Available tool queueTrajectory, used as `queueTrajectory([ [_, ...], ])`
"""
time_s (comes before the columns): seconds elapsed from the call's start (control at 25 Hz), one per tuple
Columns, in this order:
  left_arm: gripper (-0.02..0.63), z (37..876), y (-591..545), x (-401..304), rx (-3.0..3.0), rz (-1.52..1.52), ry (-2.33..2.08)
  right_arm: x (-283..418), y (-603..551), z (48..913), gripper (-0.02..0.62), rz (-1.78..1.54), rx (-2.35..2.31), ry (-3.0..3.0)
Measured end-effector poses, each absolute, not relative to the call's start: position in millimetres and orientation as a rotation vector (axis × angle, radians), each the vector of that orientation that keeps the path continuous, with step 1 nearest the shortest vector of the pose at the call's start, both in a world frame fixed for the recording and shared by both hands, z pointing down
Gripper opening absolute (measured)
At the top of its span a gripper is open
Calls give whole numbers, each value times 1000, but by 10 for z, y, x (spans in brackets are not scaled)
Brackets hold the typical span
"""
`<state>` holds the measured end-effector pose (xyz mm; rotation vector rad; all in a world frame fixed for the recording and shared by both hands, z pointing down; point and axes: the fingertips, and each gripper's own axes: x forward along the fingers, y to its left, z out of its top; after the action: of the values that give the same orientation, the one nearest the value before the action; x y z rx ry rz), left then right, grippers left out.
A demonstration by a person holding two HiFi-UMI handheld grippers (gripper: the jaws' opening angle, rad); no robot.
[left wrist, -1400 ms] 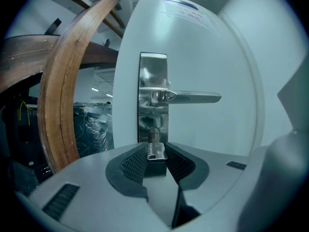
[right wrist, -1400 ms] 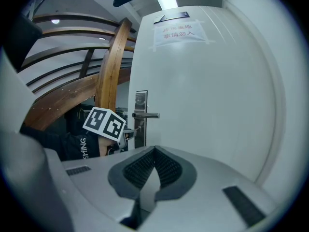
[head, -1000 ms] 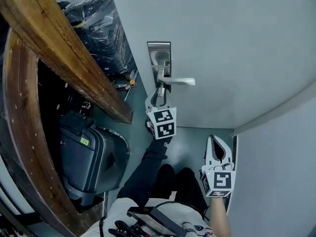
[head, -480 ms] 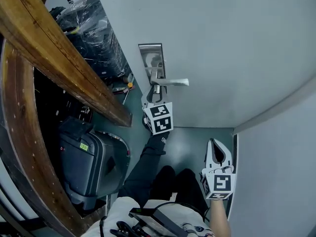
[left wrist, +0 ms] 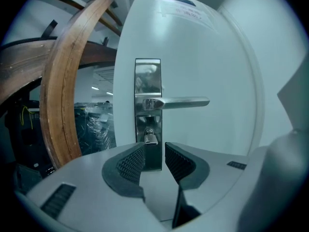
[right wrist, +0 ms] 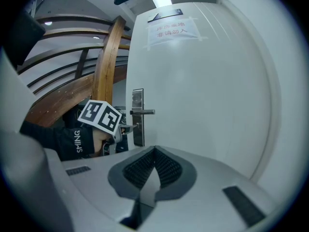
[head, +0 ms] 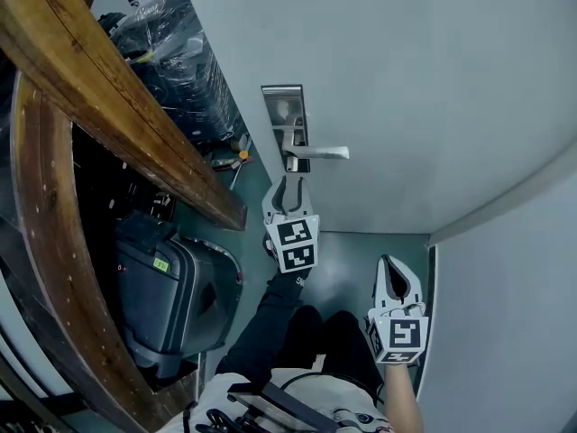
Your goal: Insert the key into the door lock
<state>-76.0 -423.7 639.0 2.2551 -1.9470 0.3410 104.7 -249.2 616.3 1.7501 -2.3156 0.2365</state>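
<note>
A steel lock plate (left wrist: 147,88) with a lever handle (left wrist: 179,102) is mounted on the pale door (head: 406,79). A small silver key (left wrist: 150,137) sits in the keyhole below the handle. My left gripper (left wrist: 154,156) is open just short of the key, with a gap between its ribbed pads (left wrist: 132,161) and nothing touching them. In the head view the left gripper (head: 290,186) points up at the plate (head: 285,124). My right gripper (head: 395,262) hangs lower right, away from the lock. Its jaws (right wrist: 154,153) are shut on nothing.
Curved wooden beams (head: 117,88) run along the left of the door. Below them stands a grey suitcase (head: 171,296), with plastic-wrapped goods (head: 176,52) behind. A wall (head: 514,332) closes in on the right. A paper notice (right wrist: 171,30) is taped high on the door.
My left gripper has drawn back from the lock plate toward the person. The right gripper has stayed where it was.
</note>
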Motion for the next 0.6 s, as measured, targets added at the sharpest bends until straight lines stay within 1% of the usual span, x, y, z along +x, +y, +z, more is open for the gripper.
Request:
queueTrajectory([
  [0.16,116,6259,-4041,-769,2254,334,-1953,996,-2486,6018,5,233,1730,-2333],
  [0.2,84,6212,-4002,-774,2257,334,-1960,987,-2483,5977,6,231,1726,-2337],
  [0.24,9,6158,-3963,-774,2263,336,-1966,982,-2477,5935,5,230,1722,-2340],
  [0.6,3,5520,-3558,-726,2305,360,-1942,902,-2403,5397,5,241,1700,-2359],
])
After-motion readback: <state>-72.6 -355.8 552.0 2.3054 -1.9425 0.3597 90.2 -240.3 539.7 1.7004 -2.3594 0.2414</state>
